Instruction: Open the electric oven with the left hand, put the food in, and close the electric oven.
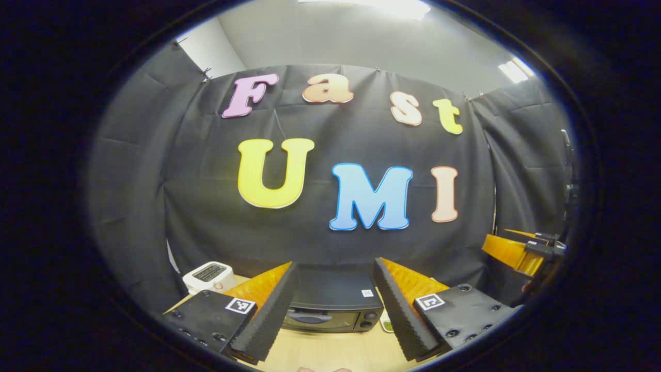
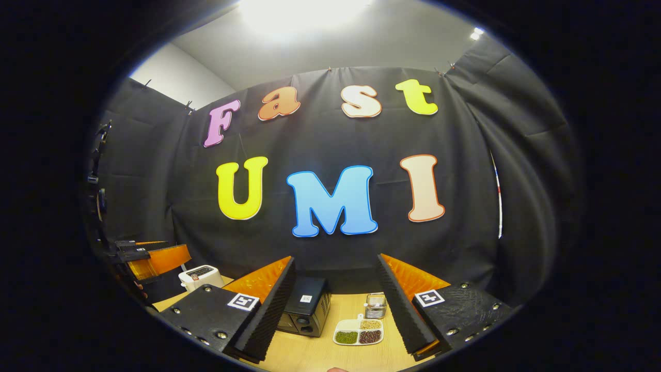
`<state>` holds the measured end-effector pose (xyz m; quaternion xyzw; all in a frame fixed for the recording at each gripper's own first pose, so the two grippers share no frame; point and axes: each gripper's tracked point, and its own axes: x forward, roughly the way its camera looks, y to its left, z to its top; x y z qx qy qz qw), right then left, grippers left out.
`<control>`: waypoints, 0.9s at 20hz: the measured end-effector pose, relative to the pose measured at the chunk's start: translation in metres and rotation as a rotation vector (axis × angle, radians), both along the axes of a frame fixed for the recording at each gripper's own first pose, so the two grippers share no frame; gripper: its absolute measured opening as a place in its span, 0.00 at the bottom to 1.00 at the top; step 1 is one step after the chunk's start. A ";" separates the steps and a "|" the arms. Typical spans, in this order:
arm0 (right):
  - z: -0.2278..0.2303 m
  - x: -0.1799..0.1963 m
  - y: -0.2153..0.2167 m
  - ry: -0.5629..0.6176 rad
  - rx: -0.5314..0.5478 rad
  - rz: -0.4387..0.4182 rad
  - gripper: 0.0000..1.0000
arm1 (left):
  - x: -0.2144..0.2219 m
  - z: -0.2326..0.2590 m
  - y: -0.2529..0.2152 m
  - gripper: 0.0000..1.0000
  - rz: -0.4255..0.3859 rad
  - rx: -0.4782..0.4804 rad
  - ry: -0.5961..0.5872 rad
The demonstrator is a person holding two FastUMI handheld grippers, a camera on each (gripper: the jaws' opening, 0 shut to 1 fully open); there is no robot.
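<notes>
Both grippers — left (image 1: 334, 310), right (image 2: 335, 310) — hovered with fingers spread before the closed electric oven (image 1: 330, 302) on the table (image 1: 330, 351).

We count 1 oven (image 2: 305, 306), 1 toaster (image 2: 200, 276), 1 three-part dish (image 2: 359, 331), 1 small rack (image 2: 375, 305), 2 grippers (image 1: 335, 315) (image 2: 335, 312).

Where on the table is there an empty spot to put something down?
Bare wood lies at the near table edge, in front of the oven and the divided dish. The far side is crowded: toaster, oven and a small wire basket line up along it.
</notes>
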<state>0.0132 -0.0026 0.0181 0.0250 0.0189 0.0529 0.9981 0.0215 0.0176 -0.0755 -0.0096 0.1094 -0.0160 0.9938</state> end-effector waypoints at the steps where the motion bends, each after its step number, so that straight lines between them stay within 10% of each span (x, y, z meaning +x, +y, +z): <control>1: 0.004 -0.005 0.004 -0.001 0.001 -0.008 0.94 | -0.001 0.009 0.004 1.00 -0.006 0.010 -0.022; 18: 0.020 -0.061 0.069 -0.014 -0.003 -0.097 0.94 | -0.042 0.045 0.067 0.91 -0.102 0.010 -0.073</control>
